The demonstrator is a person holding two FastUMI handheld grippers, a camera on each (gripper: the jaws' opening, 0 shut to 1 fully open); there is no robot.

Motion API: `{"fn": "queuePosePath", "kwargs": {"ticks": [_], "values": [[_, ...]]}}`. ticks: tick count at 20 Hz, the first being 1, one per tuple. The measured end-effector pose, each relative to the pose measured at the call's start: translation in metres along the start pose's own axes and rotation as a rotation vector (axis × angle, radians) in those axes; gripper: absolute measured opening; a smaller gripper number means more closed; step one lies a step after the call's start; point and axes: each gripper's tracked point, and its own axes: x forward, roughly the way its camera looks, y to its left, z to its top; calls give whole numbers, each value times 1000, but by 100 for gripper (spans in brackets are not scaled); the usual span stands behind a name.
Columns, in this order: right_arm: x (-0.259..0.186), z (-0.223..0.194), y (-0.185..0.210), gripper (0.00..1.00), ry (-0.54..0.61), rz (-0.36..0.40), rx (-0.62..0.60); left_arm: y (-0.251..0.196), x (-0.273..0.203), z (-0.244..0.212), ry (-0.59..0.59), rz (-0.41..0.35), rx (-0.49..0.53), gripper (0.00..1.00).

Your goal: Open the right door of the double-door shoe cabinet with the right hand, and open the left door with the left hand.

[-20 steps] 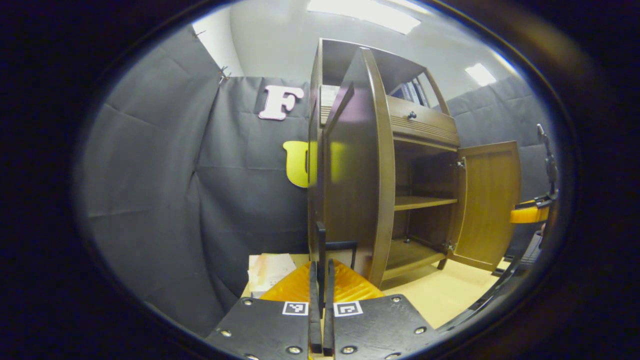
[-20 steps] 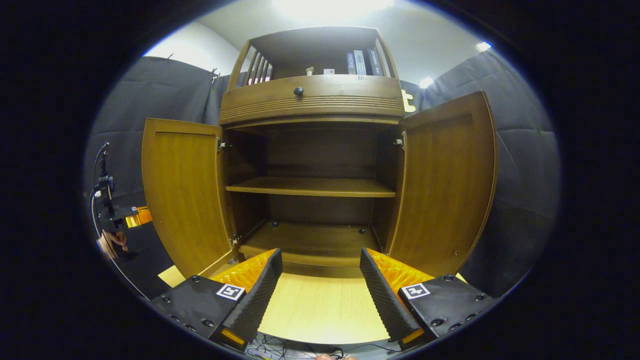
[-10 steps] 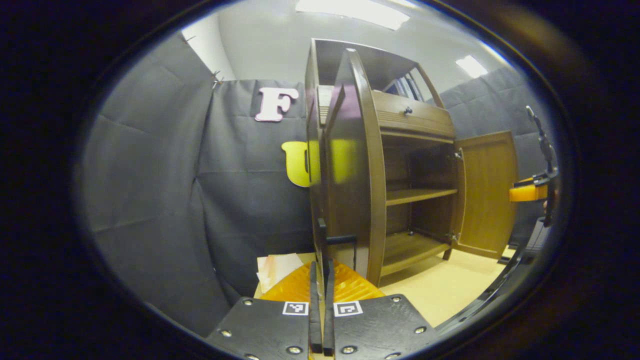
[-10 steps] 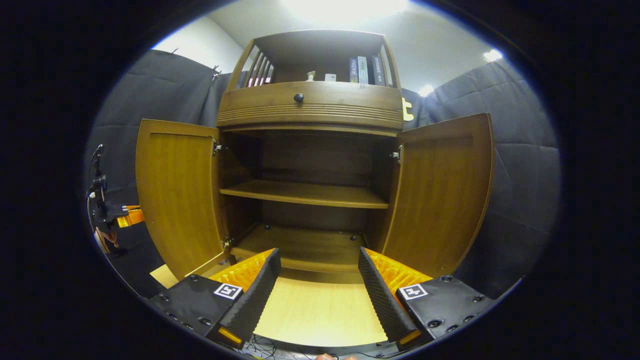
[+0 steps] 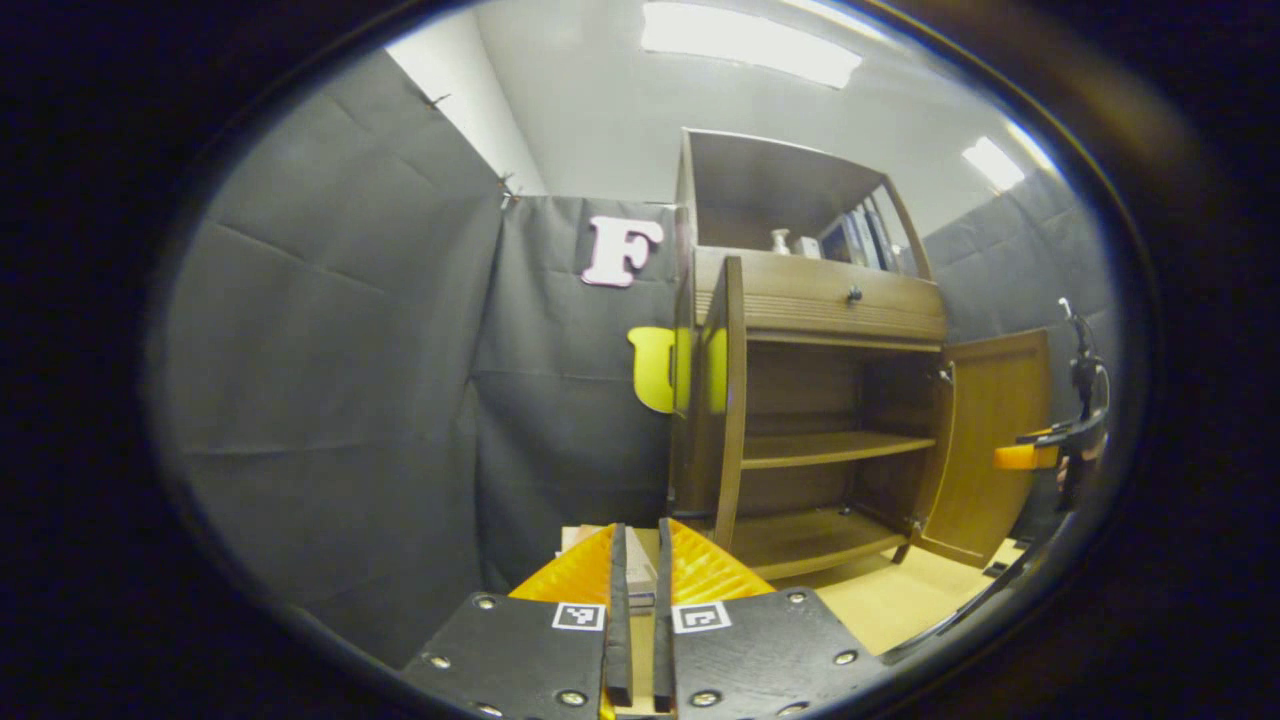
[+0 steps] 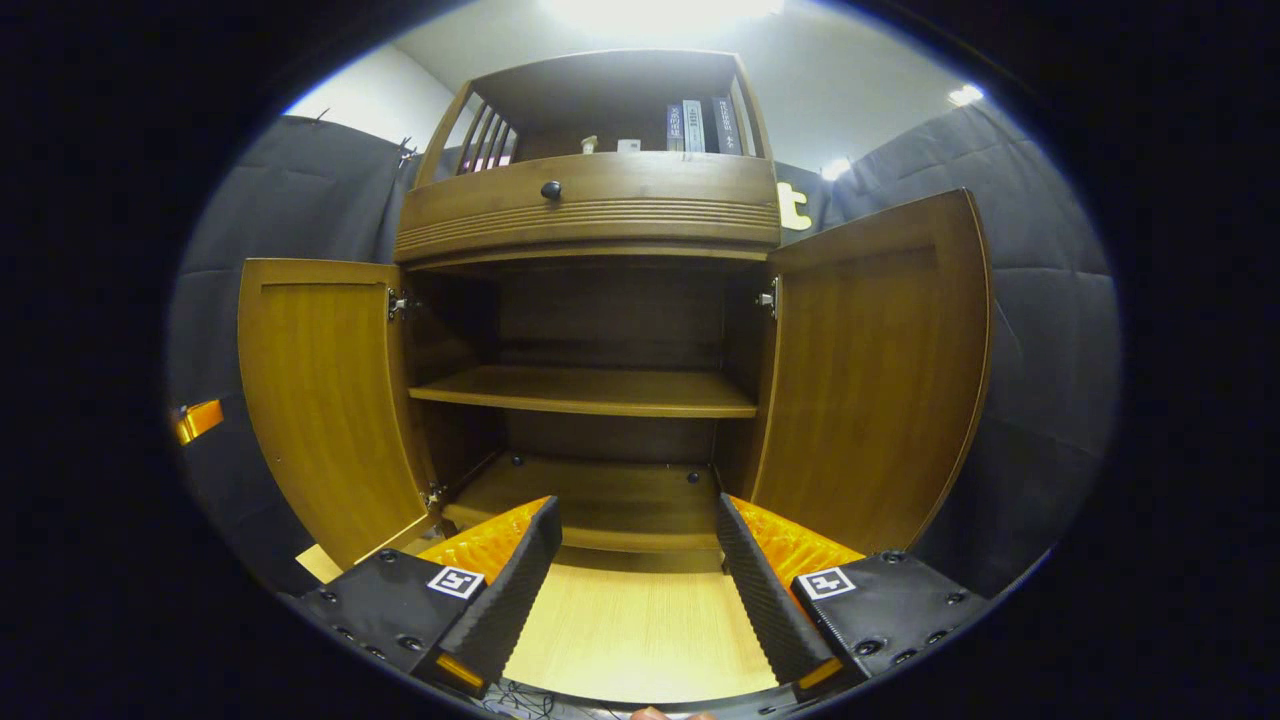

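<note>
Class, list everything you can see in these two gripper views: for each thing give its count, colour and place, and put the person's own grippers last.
Shoe cabinet: one, brown wood, standing on the floor against the booth wall.
Left door: one, brown, swung open.
Right door: one, brown, swung open.
Shelf: one, brown, across the middle of the open compartment, bare.
Drawer knob: one, dark, on the band above the doors.
Books: a few, dark spines, upright in the top compartment.
Small items: two, pale, beside the books; too small to identify.
Floor: light wood.
Left gripper: one, fingers nearly together, nothing between them.
Right gripper: one, fingers wide apart, in front of the cabinet.
</note>
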Motion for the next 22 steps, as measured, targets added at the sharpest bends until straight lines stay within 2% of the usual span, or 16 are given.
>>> {"fn": "queuePosePath", "kwargs": {"ticks": [4,7,11,16,19,22], "values": [[-5,7,-22,98,-19,26,-11,-1,-38,17,-18,132,-46,58],[-13,7,-39,98,-15,42,-5,-20,-49,22,-6,189,-38,95],[-25,9,-60,97,-21,66,7,-71,-50,28,7,201,-17,95],[-42,5,-76,98,-32,95,21,-141,-34,38,-15,139,-79,96],[-47,7,-80,98,-52,131,32,-161,-25,41,-23,155,-98,96],[-50,13,-82,98,-75,172,69,-188,-30,44,-24,179,-72,96]]}}
